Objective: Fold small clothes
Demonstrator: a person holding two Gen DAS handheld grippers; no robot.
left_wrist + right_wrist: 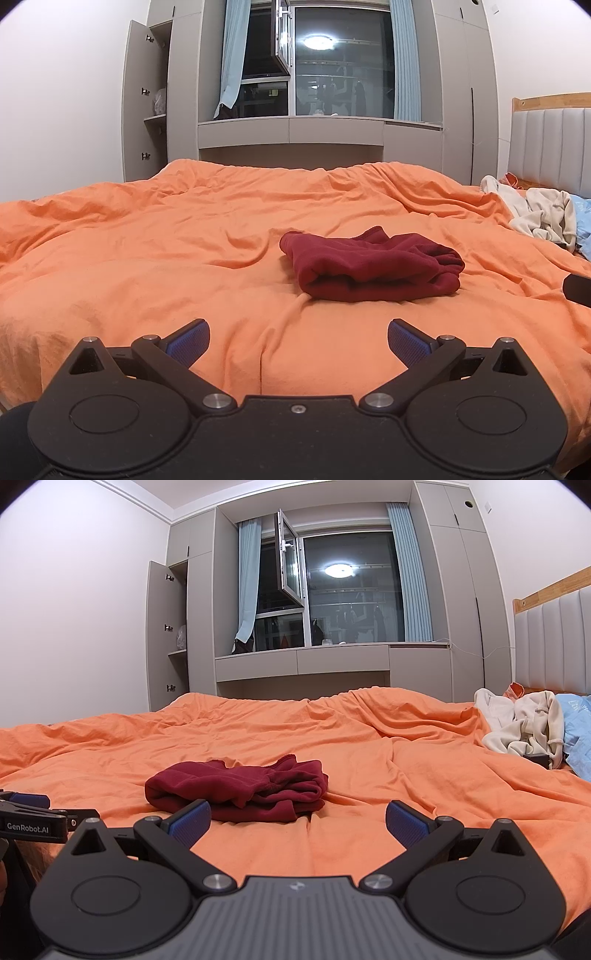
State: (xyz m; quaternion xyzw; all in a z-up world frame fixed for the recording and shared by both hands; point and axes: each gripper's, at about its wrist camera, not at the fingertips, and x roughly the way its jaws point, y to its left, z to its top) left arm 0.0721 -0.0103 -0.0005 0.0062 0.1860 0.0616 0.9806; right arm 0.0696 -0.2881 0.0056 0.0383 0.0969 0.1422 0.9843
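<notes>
A dark red garment [371,271] lies folded in a compact bundle on the orange bed cover [147,258]. It also shows in the right wrist view [240,788]. My left gripper [298,341] is open and empty, held just short of the bundle, which lies ahead and slightly right. My right gripper [297,821] is open and empty, with the bundle ahead and to its left; its left pad [192,819] overlaps the bundle's near edge in view. The left gripper appears at the left edge of the right wrist view [33,812].
A pile of cream clothes [535,214] and a light blue garment [578,731] lie at the far right by the padded headboard [554,646]. Beyond the bed stand grey cabinets [291,133], a window and an open wardrobe door [142,103].
</notes>
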